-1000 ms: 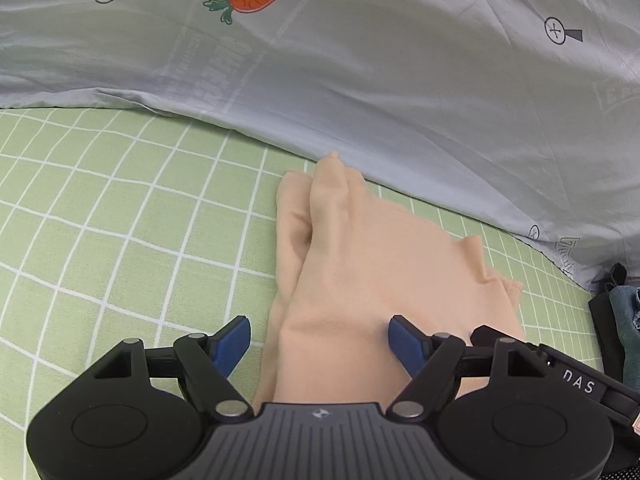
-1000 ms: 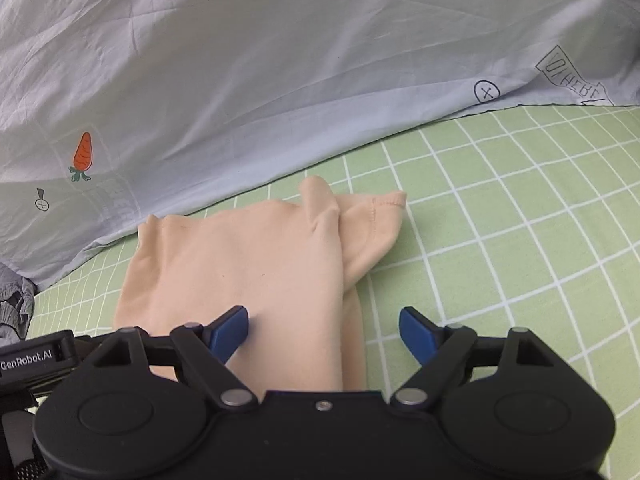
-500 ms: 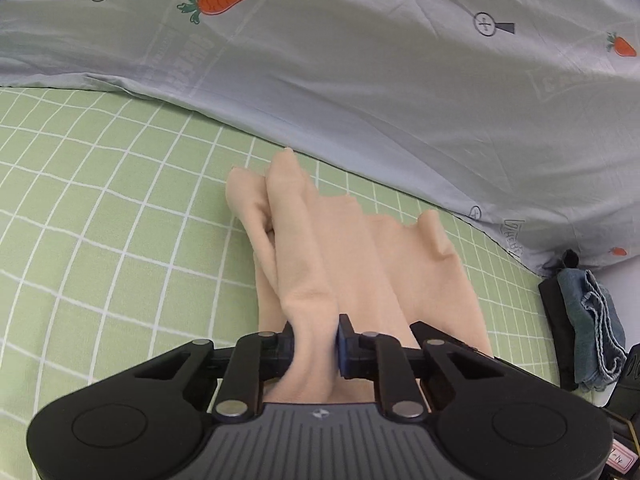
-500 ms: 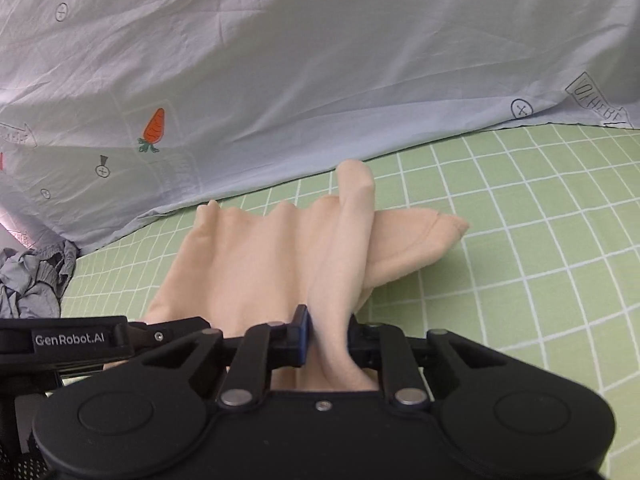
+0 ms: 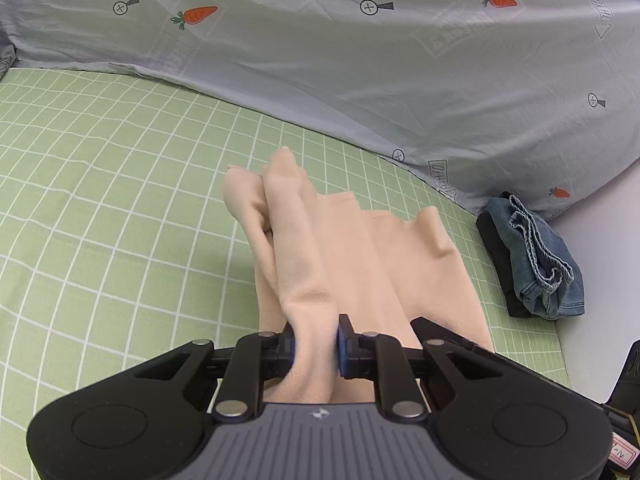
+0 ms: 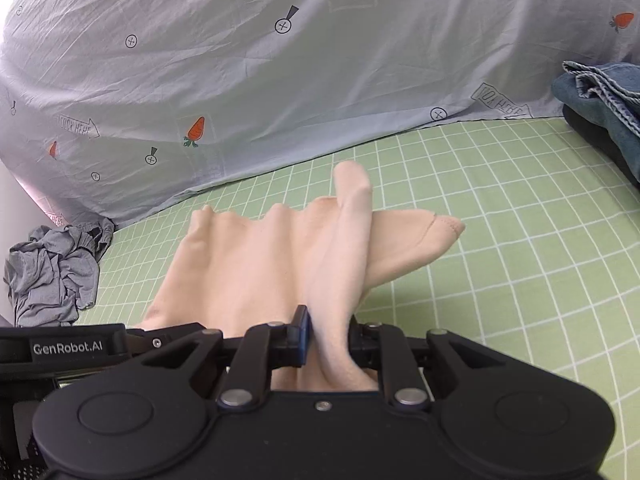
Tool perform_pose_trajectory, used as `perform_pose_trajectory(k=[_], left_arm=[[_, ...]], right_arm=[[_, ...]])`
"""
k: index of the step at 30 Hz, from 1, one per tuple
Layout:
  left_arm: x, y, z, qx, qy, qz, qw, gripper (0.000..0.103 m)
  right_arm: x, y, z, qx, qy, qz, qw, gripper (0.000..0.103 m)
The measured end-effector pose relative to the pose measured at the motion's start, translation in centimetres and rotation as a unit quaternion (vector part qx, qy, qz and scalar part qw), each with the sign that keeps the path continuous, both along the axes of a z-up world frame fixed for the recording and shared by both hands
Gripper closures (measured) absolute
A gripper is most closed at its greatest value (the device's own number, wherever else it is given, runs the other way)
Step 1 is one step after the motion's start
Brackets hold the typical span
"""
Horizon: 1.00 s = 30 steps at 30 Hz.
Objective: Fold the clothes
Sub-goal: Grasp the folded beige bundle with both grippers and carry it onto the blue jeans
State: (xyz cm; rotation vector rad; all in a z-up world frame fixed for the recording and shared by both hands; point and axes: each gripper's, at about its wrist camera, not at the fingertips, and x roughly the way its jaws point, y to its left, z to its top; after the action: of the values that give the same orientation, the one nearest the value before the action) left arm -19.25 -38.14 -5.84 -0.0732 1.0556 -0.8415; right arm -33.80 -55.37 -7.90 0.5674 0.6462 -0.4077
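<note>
A peach-coloured garment (image 5: 360, 248) lies partly lifted over the green checked sheet (image 5: 100, 208). My left gripper (image 5: 314, 346) is shut on its near edge, with a ridge of cloth running away from the jaws. In the right wrist view the same peach garment (image 6: 256, 260) stretches left and ahead, a hemmed end pointing right. My right gripper (image 6: 326, 338) is shut on another part of that near edge. The other gripper's black body (image 6: 68, 346) shows at the left of the right wrist view. The cloth sags between the two grips.
A grey-blue quilt with carrot prints (image 5: 360, 60) is heaped along the far side. Folded denim on a dark item (image 5: 532, 256) sits at the sheet's right edge; the same denim pile (image 6: 604, 112) appears far right. A crumpled grey garment (image 6: 52, 272) lies at the left.
Both grippers were open over the flat garment a second ago. They have shut on its near edge and risen, lifting the cloth into ridges off the sheet.
</note>
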Motion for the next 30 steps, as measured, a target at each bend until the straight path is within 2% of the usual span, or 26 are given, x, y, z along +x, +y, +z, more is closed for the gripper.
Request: perform_pose_trajectory(k=[5, 10, 18, 23, 25, 30], left_arm=[[-2.4, 0.0, -0.5, -0.001, 0.002, -0.036, 0.9994, 0.084], [-4.5, -0.3, -2.3, -0.001, 0.035, -0.072, 0.9968, 0.084], [-7.8, -2.9, -4.2, 0.014, 0.068, -0.11, 0.9915, 0.084], [-10.8, -6.2, -4.1, 0.023, 0.056, -0.099, 0.9933, 0.084], [-12.2, -8.0, -4.0, 0.023, 0.047, -0.085, 0.995, 0.084], [-16.7, -12.3, -3.6, 0.006, 0.048, 0.003, 0.9988, 0.084]], right_arm=[[-3.4, 0.8, -0.4, -0.007, 0.02, -0.033, 0.999, 0.087], [-6.6, 1.4, -0.8, -0.007, 0.043, -0.075, 0.996, 0.087], [-11.3, -0.4, -1.5, -0.012, 0.061, -0.099, 0.993, 0.087], [-14.2, -1.5, -1.9, -0.015, 0.071, -0.112, 0.991, 0.087], [-15.4, -3.7, -1.9, -0.018, 0.067, -0.09, 0.993, 0.087], [-18.3, -9.9, -1.8, -0.028, 0.053, -0.025, 0.998, 0.087]])
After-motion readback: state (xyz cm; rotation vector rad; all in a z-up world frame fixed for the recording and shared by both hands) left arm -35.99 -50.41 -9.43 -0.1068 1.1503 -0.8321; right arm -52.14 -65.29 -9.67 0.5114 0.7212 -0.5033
